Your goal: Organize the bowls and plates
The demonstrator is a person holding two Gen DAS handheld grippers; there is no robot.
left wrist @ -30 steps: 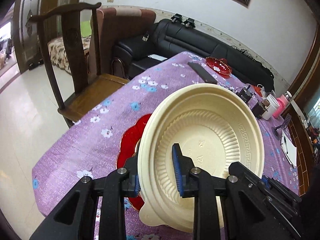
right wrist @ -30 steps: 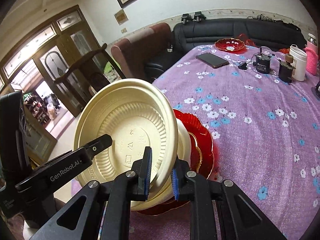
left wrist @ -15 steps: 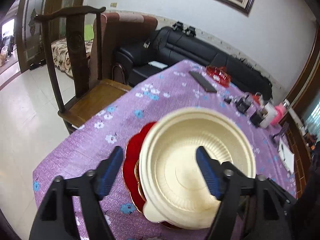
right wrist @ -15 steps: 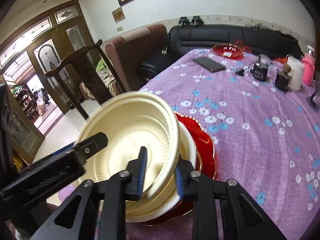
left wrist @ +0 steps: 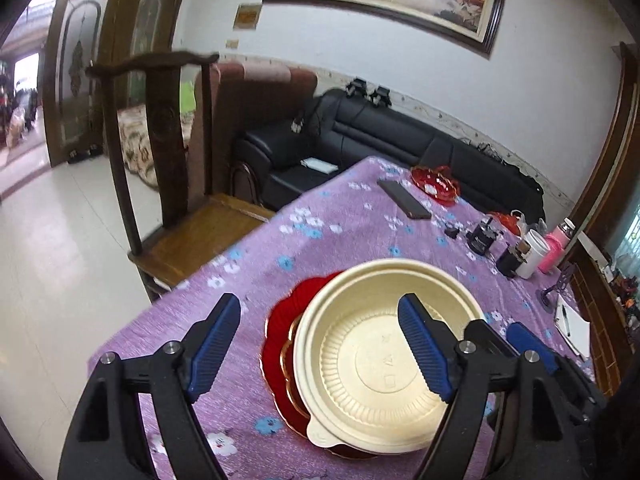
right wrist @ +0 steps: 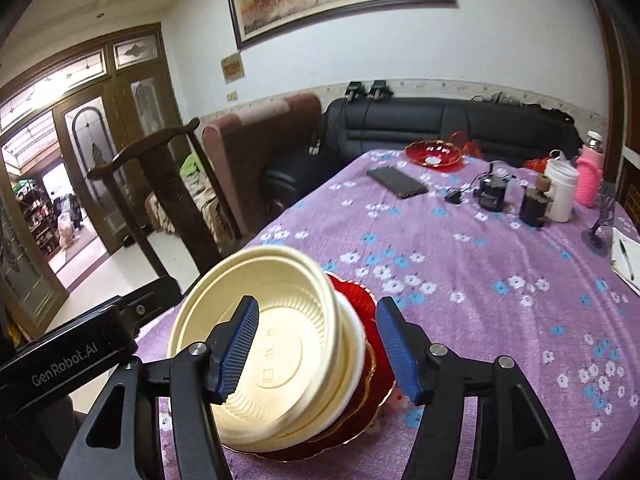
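At the near corner of the worktop (left wrist: pixel 360 216), which is spread with a purple flowered cloth, a cream plastic bowl (left wrist: pixel 384 356) sits nested in a second cream bowl (right wrist: pixel 354 344), and both rest on a red scalloped plate (left wrist: pixel 280 340) with a gold rim. In the right wrist view the upper bowl looks tipped toward the camera.

The left gripper (left wrist: pixel 320 344) hangs above the stack with its jaws spread and still opening; its blue pads (left wrist: pixel 214 344) stand clear of the bowl's rim on either side, pressing on nothing. The right gripper (right wrist: pixel 318 350) has its jaws opening too (the bowl's rim lies between them, untouched by either pad).

Toward the far edge lie a dark phone (right wrist: pixel 396 182) and a red glass dish (right wrist: pixel 434 154). Near the far right corner stand a white cup (right wrist: pixel 562 194) and a pink bottle (right wrist: pixel 590 180). A dark wooden chair (left wrist: pixel 168 168) stands beside the worktop's left edge.
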